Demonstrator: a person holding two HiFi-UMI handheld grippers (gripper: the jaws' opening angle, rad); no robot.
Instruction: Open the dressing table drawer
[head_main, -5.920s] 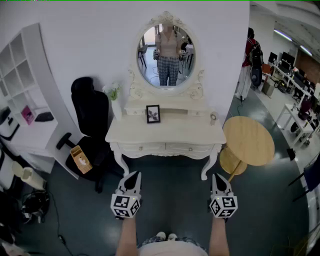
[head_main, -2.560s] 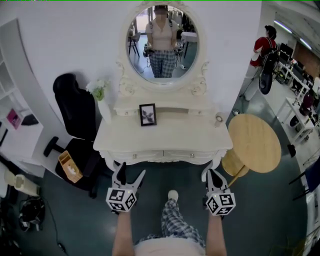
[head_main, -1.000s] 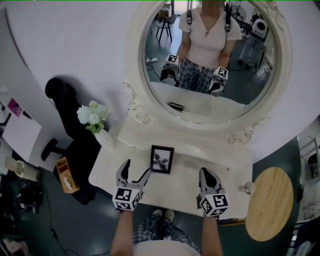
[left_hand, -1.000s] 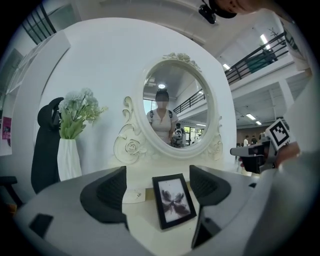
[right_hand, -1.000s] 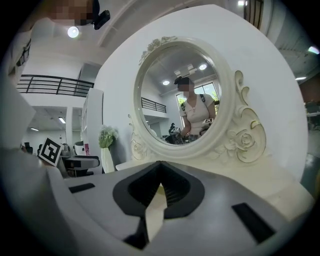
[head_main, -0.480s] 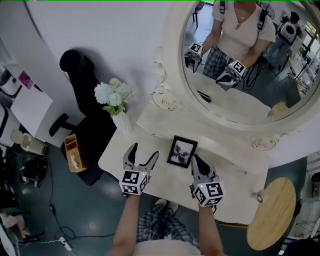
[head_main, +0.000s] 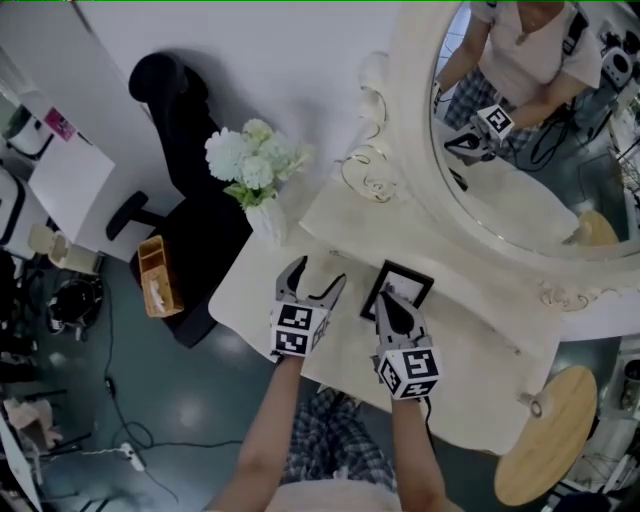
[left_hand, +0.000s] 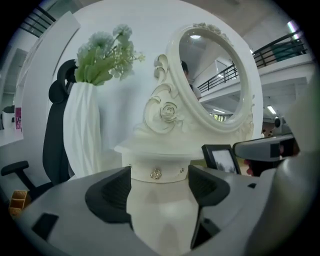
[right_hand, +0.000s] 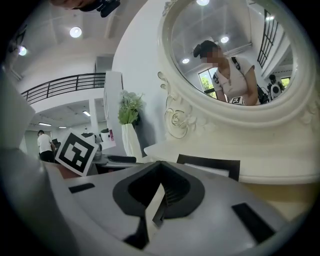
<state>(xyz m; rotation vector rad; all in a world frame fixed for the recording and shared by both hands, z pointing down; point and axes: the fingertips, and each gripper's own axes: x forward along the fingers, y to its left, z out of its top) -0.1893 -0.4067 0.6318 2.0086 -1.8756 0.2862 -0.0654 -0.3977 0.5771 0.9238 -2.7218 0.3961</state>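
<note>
The white dressing table (head_main: 250, 290) carries a raised shelf (head_main: 335, 215) under the oval mirror (head_main: 530, 130). In the left gripper view a small drawer front with a gold knob (left_hand: 156, 174) sits straight ahead, framed between the jaws and apart from them. My left gripper (head_main: 315, 275) (left_hand: 160, 195) hovers open over the tabletop near the white vase of flowers (head_main: 262, 215) (left_hand: 82, 130). My right gripper (head_main: 387, 302) (right_hand: 159, 192) is shut and empty, just in front of the black picture frame (head_main: 400, 285) (right_hand: 210, 162).
A black office chair (head_main: 185, 110) with a wooden box (head_main: 155, 275) on its seat stands left of the table. A round wooden side table (head_main: 535, 450) is at the lower right. White furniture (head_main: 65, 170) and floor cables (head_main: 110, 440) lie further left.
The person has walked up to the table. Both grippers now hang over its top and have shifted toward the left end of the shelf. The left jaws have opened; the right stay shut.
</note>
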